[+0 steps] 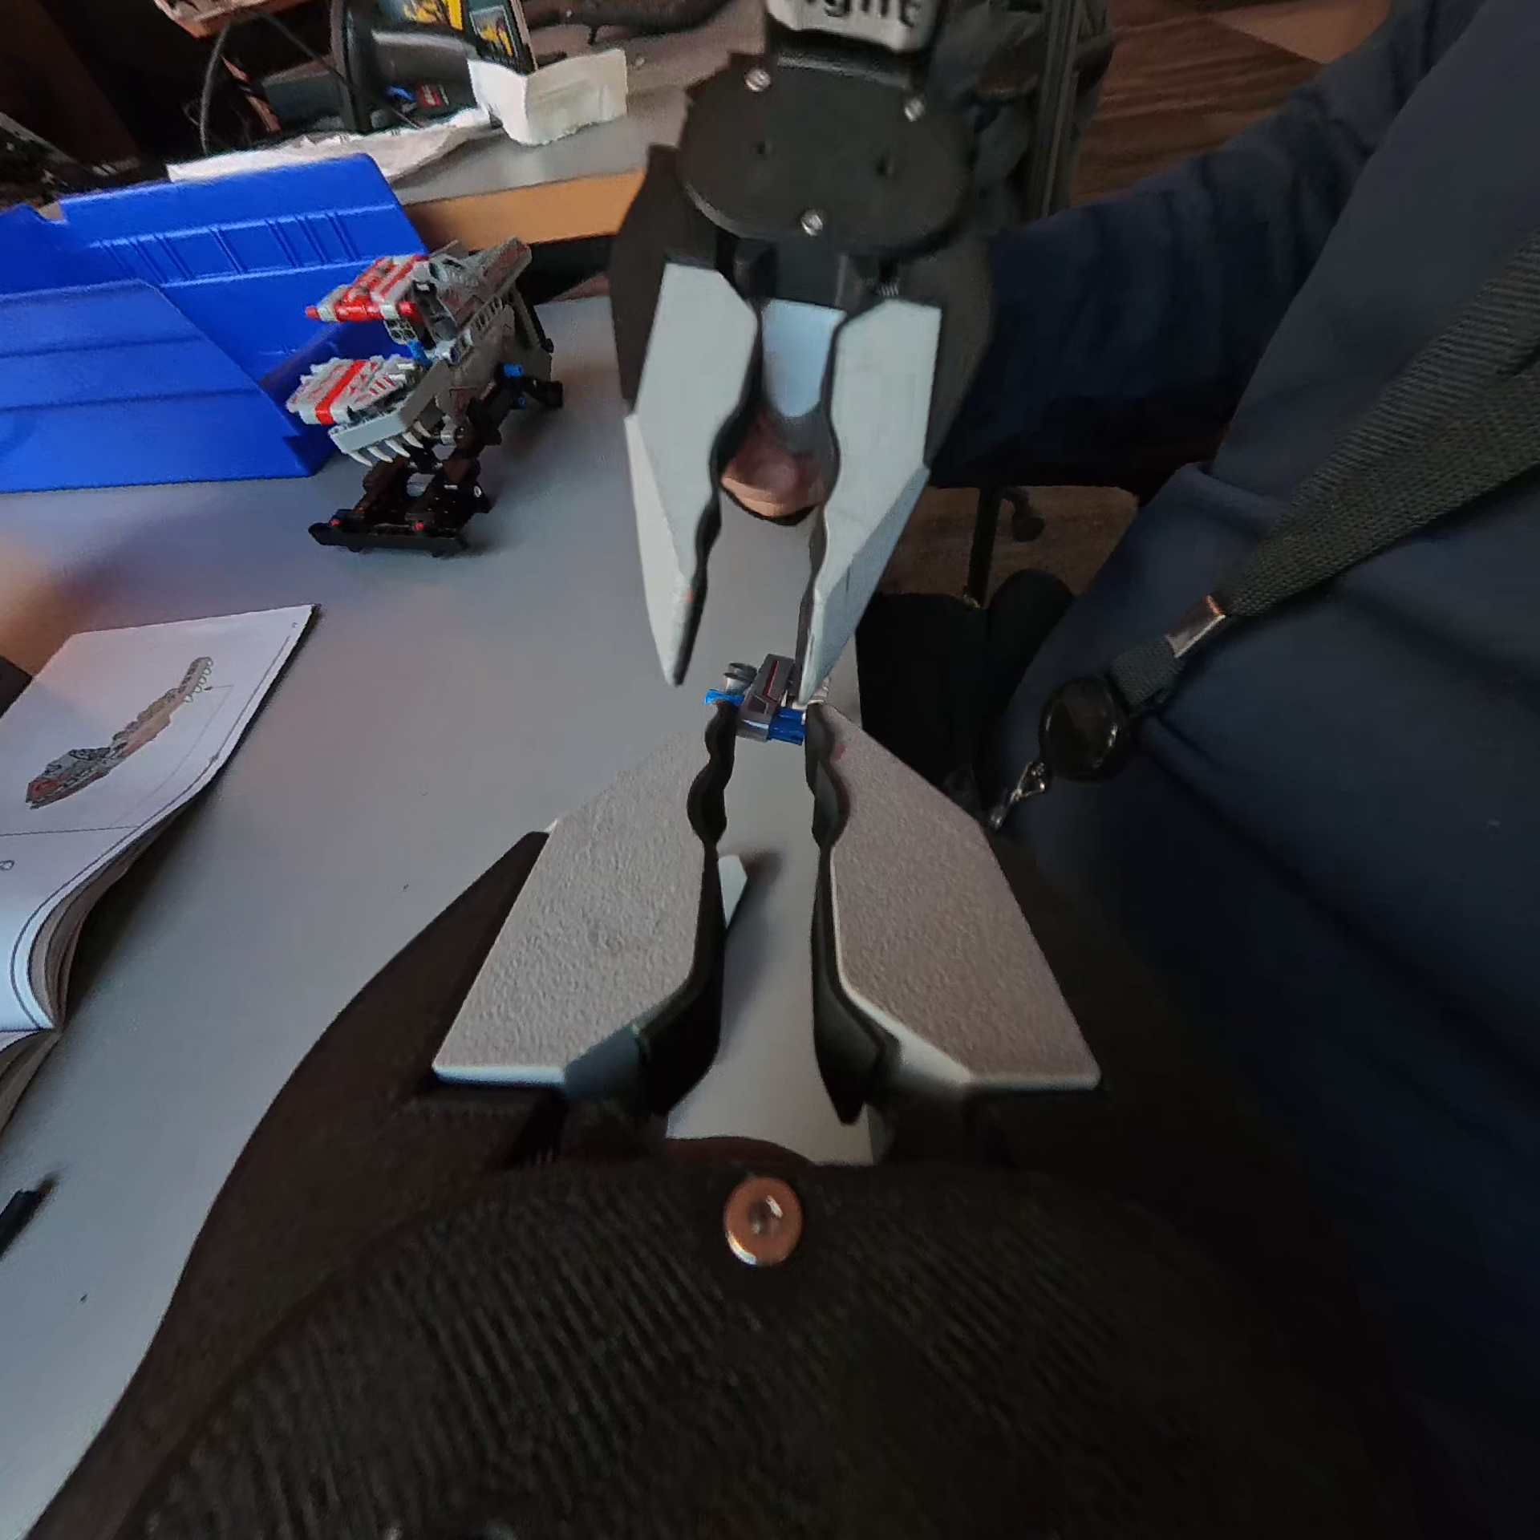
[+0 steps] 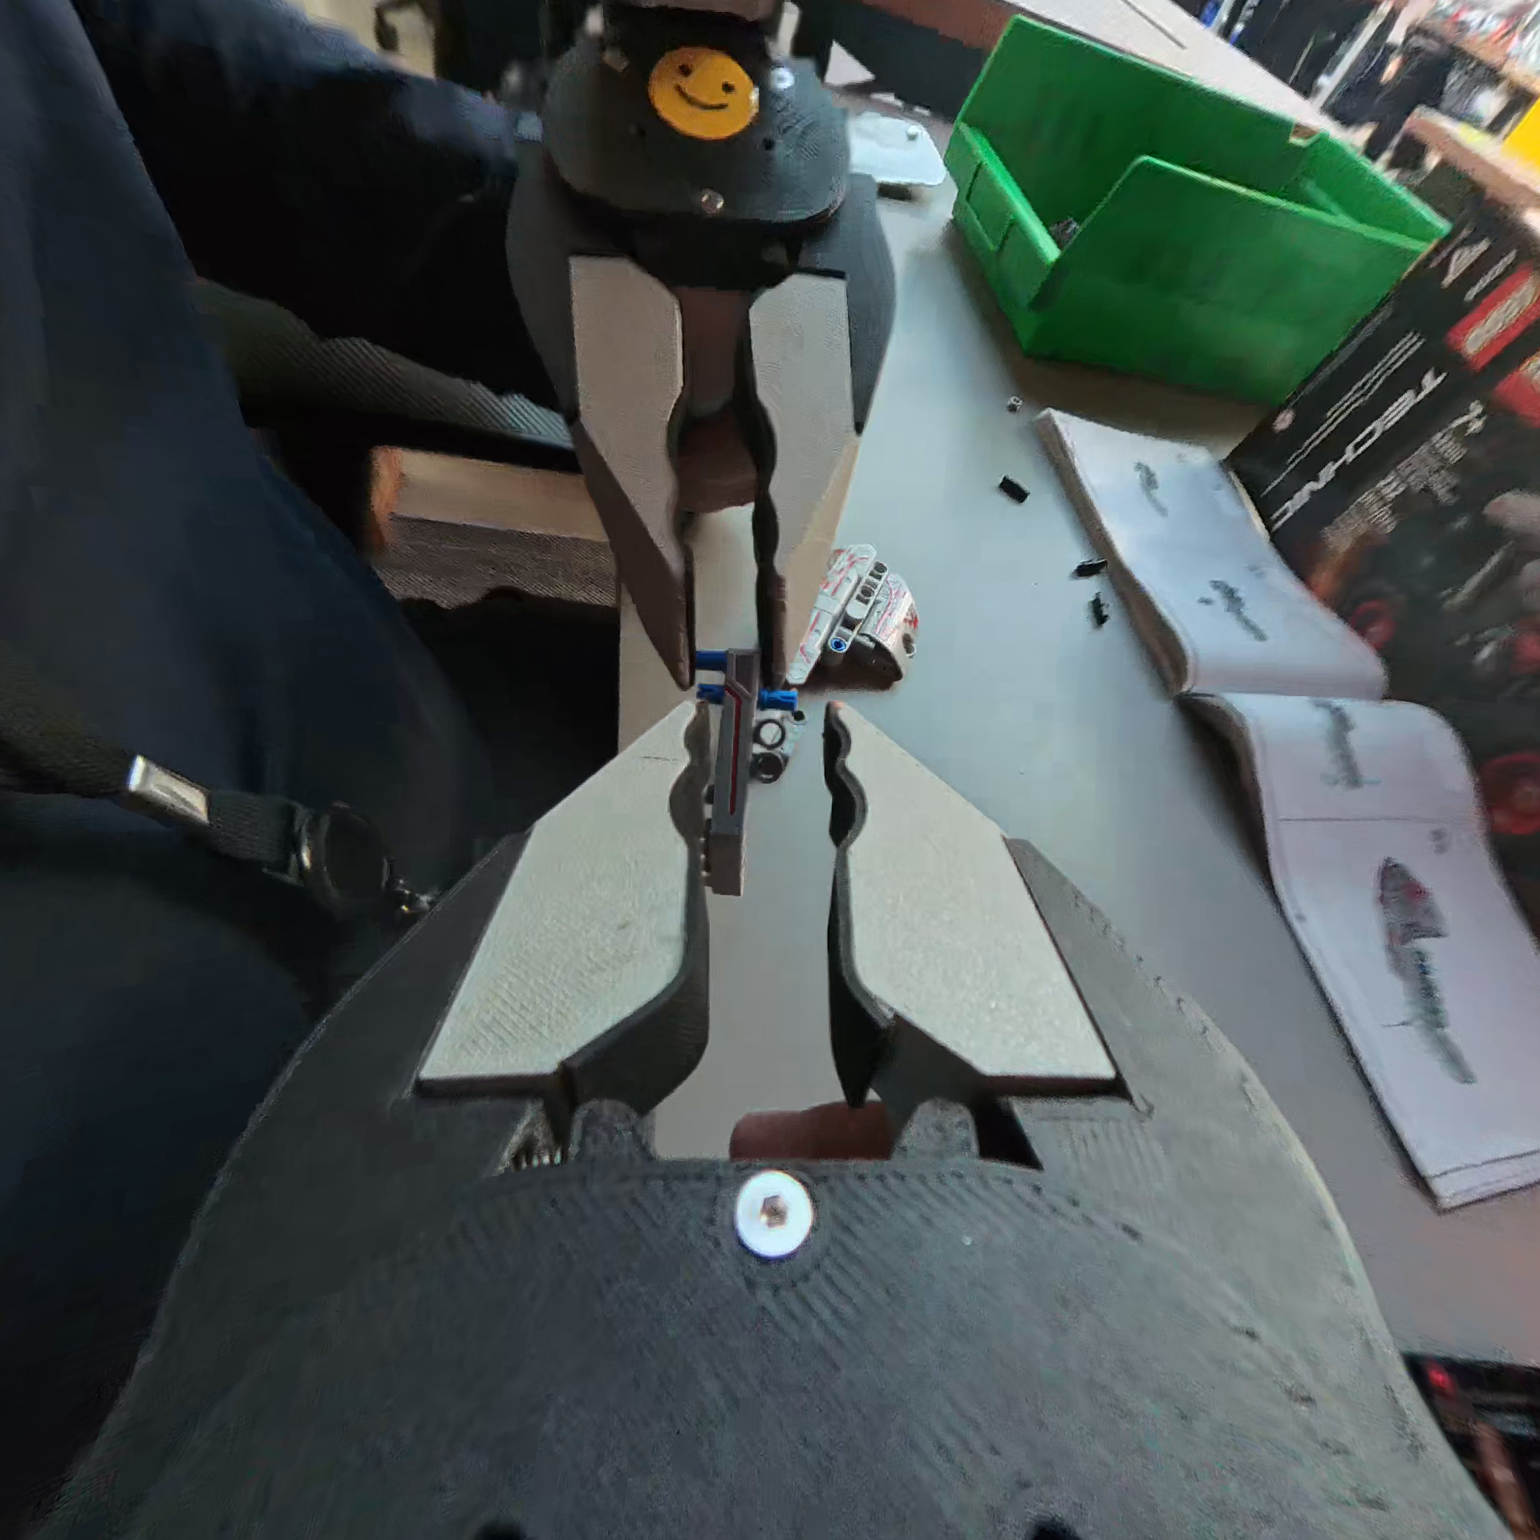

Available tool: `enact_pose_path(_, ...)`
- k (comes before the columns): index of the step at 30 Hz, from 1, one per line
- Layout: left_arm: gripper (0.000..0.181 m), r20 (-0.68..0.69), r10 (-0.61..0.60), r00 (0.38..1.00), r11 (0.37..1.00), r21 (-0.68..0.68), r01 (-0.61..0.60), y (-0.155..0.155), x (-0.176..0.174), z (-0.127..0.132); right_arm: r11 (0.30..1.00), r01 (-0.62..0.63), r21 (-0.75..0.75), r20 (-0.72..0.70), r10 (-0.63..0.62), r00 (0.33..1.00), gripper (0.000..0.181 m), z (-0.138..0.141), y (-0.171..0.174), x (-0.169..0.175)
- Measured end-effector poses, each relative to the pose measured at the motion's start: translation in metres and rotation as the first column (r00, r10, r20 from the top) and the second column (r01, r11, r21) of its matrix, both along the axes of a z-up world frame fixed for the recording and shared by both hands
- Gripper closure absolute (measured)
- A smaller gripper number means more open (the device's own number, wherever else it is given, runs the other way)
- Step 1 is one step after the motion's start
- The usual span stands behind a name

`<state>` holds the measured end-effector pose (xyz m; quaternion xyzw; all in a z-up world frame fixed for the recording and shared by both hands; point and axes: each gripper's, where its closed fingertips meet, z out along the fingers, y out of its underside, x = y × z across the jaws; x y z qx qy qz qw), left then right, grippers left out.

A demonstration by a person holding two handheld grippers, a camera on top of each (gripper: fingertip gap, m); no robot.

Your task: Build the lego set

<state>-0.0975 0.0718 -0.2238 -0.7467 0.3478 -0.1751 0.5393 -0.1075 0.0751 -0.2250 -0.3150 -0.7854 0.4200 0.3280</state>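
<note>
A small grey lego piece [image 1: 762, 704] with a red stripe and blue pins hangs in the air over the table edge. My left gripper [image 1: 768, 732] is shut on its pinned end. In the right wrist view the left gripper [image 2: 733, 667] comes in from above and pinches the piece [image 2: 727, 800]. My right gripper [image 2: 765, 717] is open around the piece, which lies against its left finger. In the left wrist view the right gripper [image 1: 746, 675] points down from the top. The grey and red lego model [image 1: 425, 392] stands on a black stand at the back left.
A blue bin [image 1: 167, 317] sits behind the model and an open instruction booklet [image 1: 108, 775] lies at the left. The right wrist view shows a green bin [image 2: 1167, 250], the set's box [image 2: 1417, 433], a white and red sub-assembly [image 2: 858, 617] and loose black pieces [image 2: 1012, 487]. A person in dark blue sits close. Both grippers' tips are close together, under 4 cm apart.
</note>
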Motion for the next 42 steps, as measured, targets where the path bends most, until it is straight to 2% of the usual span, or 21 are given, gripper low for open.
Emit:
enact_pose_path(3, 0.167, 0.054, -0.031, 0.998, 0.999, 0.024, 0.03, -0.002, 0.004, 0.008, 0.994, 0.0, 0.108, -0.016, 0.002, 1.0, 0.157, -0.004, -0.003, 0.0)
enact_pose_path(9, 0.167, 0.046, -0.046, 0.998, 0.999, 0.018, 0.045, -0.004, 0.006, 0.006, 0.973, -0.02, 0.228, -0.058, 0.034, 0.998, 0.164, -0.002, -0.007, 0.002)
enact_pose_path(20, 0.167, 0.044, -0.103, 0.994, 0.994, 0.048, 0.101, -0.011, 0.01, 0.009, 0.961, -0.056, 0.272, -0.053, 0.073, 0.996, 0.167, -0.001, -0.015, 0.005)
enact_pose_path(25, 0.167, 0.067, -0.079, 0.995, 0.996, 0.052, 0.075, -0.008, 0.006, 0.012, 0.965, -0.042, 0.257, -0.057, 0.058, 0.997, 0.165, 0.002, -0.012, 0.001)
enact_pose_path(29, 0.167, 0.077, -0.082, 0.994, 0.995, 0.065, 0.077, -0.008, 0.004, 0.014, 0.992, -0.046, 0.117, -0.03, 0.049, 0.998, 0.162, 0.004, -0.014, -0.001)
enact_pose_path(32, 0.167, 0.054, -0.127, 0.99, 0.99, 0.062, 0.124, -0.011, 0.008, 0.012, 0.984, -0.134, -0.12, 0.097, 0.146, 0.985, 0.16, 0.004, -0.019, 0.008)
enact_pose_path(36, 0.168, 0.038, -0.19, 0.981, 0.975, 0.122, 0.185, -0.016, 0.013, 0.019, 0.875, -0.198, -0.443, 0.235, 0.326, 0.916, 0.161, 0.011, -0.017, 0.018)
enact_pose_path(42, 0.167, 0.082, -0.26, 0.962, 0.96, 0.126, 0.248, -0.02, 0.013, 0.025, 0.703, -0.186, -0.687, 0.273, 0.487, 0.83, 0.171, 0.022, -0.023, 0.016)
